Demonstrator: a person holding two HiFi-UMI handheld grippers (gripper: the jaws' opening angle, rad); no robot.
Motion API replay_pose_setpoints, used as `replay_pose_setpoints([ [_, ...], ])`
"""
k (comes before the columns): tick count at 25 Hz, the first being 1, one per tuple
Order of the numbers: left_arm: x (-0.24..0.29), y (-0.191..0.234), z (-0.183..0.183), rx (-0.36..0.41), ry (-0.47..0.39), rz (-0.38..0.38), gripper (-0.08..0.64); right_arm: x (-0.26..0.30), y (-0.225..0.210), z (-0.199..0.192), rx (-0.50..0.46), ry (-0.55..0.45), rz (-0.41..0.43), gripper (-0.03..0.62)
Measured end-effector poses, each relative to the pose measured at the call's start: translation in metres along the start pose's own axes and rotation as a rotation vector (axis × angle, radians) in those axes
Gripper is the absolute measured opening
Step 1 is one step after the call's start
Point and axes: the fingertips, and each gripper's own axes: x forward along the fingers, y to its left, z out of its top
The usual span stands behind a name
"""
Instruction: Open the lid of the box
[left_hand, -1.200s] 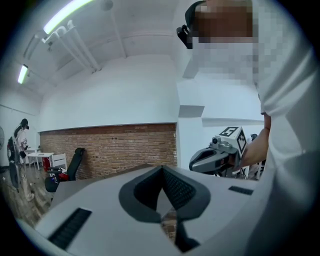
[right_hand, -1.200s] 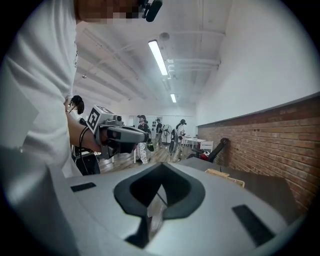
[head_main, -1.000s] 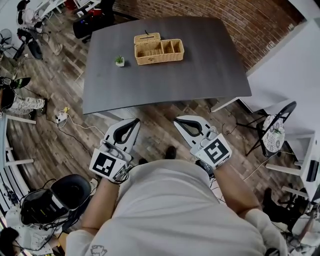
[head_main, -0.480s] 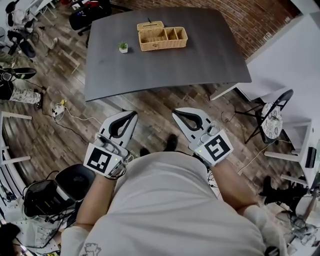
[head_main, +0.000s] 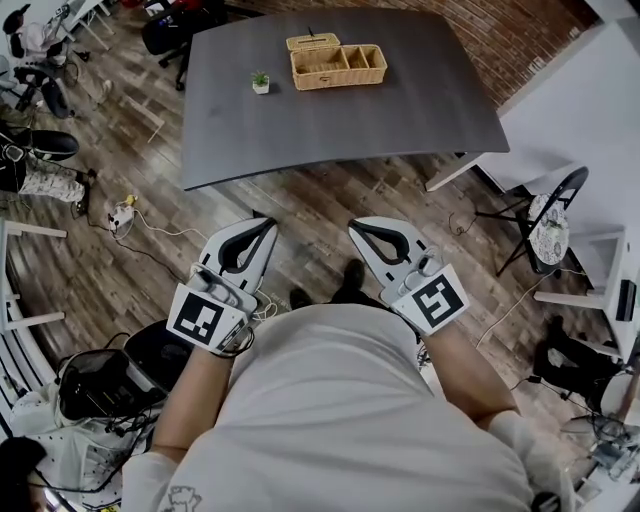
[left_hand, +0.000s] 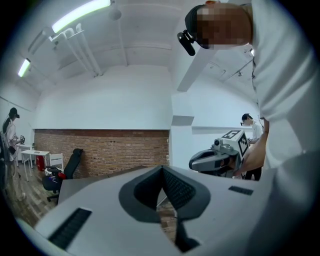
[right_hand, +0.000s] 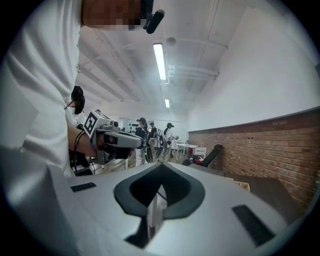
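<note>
A wicker box (head_main: 338, 65) with open compartments stands at the far side of the dark grey table (head_main: 400, 110); a woven lid (head_main: 312, 42) with a small handle lies against the box's far-left corner. Both grippers hover over the wooden floor, well short of the table's near edge, close in front of my torso. My left gripper (head_main: 268, 224) is shut and holds nothing. My right gripper (head_main: 355, 226) is likewise shut and empty. Each gripper view shows its own jaws meeting, left gripper (left_hand: 161, 167) and right gripper (right_hand: 161, 165), with the other gripper off to the side. Neither gripper view shows the box.
A small potted plant (head_main: 260, 82) stands on the table left of the box. A folding chair (head_main: 545, 235) and a white desk (head_main: 590, 120) are at the right. A black office chair (head_main: 165, 355) is at my lower left, a cable (head_main: 150, 235) on the floor. People (right_hand: 150, 135) stand far back.
The table and box have slid upward and a little to the right in the head view. Both grippers stay shut in front of my torso.
</note>
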Motion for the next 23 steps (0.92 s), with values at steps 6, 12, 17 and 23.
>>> replay_pose_setpoints([
  [6, -0.015, 0.001, -0.008, -0.006, -0.005, -0.019, 0.011, 0.003, 0.016, -0.004, 0.004, 0.003, -0.028, 0.005],
  [12, -0.023, 0.004, -0.007, -0.006, -0.013, -0.029, 0.011, 0.008, 0.024, 0.0, -0.001, 0.004, -0.045, 0.005],
  [17, -0.02, 0.002, -0.005, -0.005, -0.015, -0.028, 0.011, 0.005, 0.021, 0.002, -0.007, 0.0, -0.046, 0.005],
  [23, -0.02, 0.005, -0.006, -0.008, -0.012, -0.026, 0.011, 0.007, 0.019, 0.001, -0.013, 0.001, -0.043, 0.005],
])
